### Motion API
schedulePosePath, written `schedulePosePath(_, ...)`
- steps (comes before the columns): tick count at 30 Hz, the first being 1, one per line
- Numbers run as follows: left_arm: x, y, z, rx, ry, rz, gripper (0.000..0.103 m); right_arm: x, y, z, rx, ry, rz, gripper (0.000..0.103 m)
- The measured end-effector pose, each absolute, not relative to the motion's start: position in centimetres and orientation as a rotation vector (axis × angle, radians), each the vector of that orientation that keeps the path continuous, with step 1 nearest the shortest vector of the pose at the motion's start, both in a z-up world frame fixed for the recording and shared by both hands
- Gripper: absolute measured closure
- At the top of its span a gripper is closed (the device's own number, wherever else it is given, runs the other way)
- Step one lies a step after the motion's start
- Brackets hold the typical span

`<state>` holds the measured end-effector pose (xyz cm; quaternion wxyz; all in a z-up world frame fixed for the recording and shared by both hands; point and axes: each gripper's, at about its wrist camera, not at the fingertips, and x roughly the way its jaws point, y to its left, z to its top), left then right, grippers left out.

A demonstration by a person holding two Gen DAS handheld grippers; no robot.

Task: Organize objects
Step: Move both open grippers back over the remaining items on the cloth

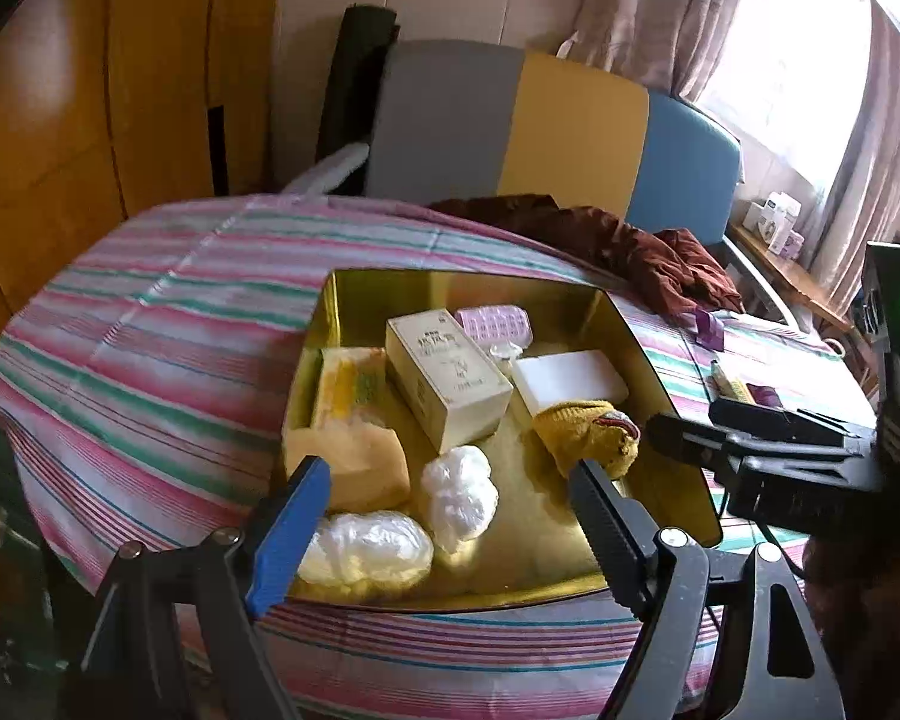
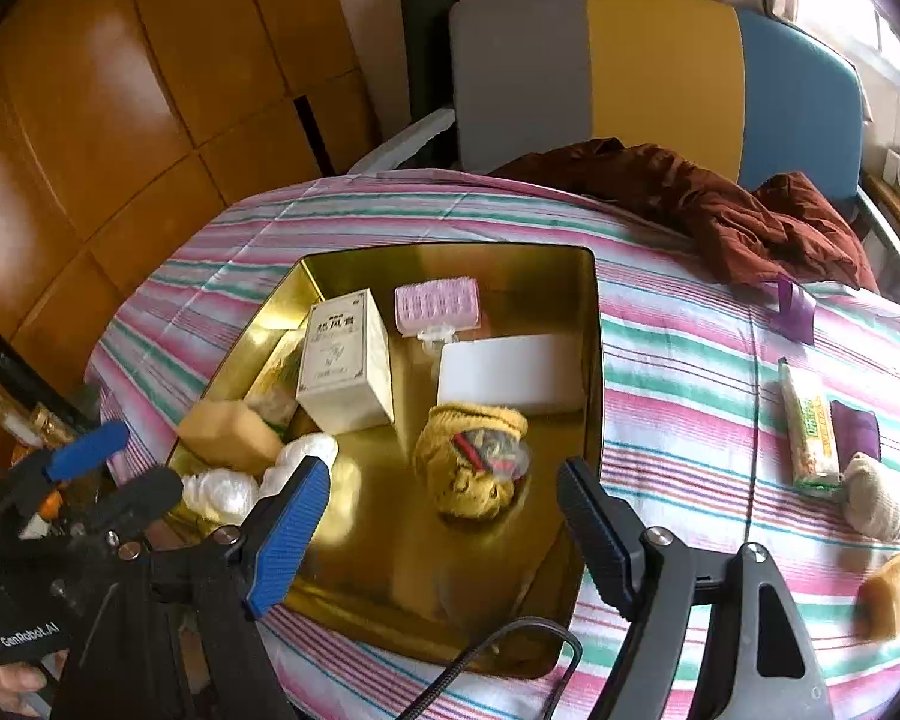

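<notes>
A gold tin tray [image 1: 648,354] [image 2: 591,372] lies on the striped tablecloth. In it are a cream box [image 1: 447,384] [image 2: 345,360], a white block [image 1: 570,381] [image 2: 510,375], a pink pill pack [image 1: 493,324] [image 2: 438,303], a yellow sock bundle [image 1: 588,435] [image 2: 471,468], a tan sponge [image 1: 354,459] [image 2: 228,435] and two white wads [image 1: 459,495] [image 2: 222,492]. My left gripper [image 1: 444,510] is open and empty above the tray's near side. My right gripper [image 2: 444,510] is open and empty just above the sock bundle; it also shows in the left wrist view [image 1: 744,432].
On the cloth right of the tray lie a green snack bar [image 2: 810,426], a purple item [image 2: 857,432], a grey sock [image 2: 873,498], a tan block [image 2: 888,597] and a purple tape strip [image 2: 795,303]. A dark red garment [image 2: 720,204] lies at the far edge before a three-colour chair [image 2: 660,72].
</notes>
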<state>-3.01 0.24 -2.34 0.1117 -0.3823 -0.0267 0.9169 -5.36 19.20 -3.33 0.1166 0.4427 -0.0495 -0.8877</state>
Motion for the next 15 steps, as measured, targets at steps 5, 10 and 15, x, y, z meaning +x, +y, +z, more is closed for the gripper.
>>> schedulePosePath(5, -2.1, 1.1, -1.8, -1.064, 0.005, 2.734, 0.016, -4.3, 19.4, -3.3, 1.294, -0.137, -2.614, 0.024)
schedulePosePath(10, -1.7, 1.9, -1.6, -1.039, 0.046, 2.728, 0.015, -3.8, 20.4, -3.3, 1.295, -0.175, -2.630, 0.024)
schedulePosePath(15, -1.5, 2.8, -1.6, -1.033, 0.080, 2.711, 0.015, -3.3, 21.7, -3.5, 1.303, -0.209, -2.647, 0.024)
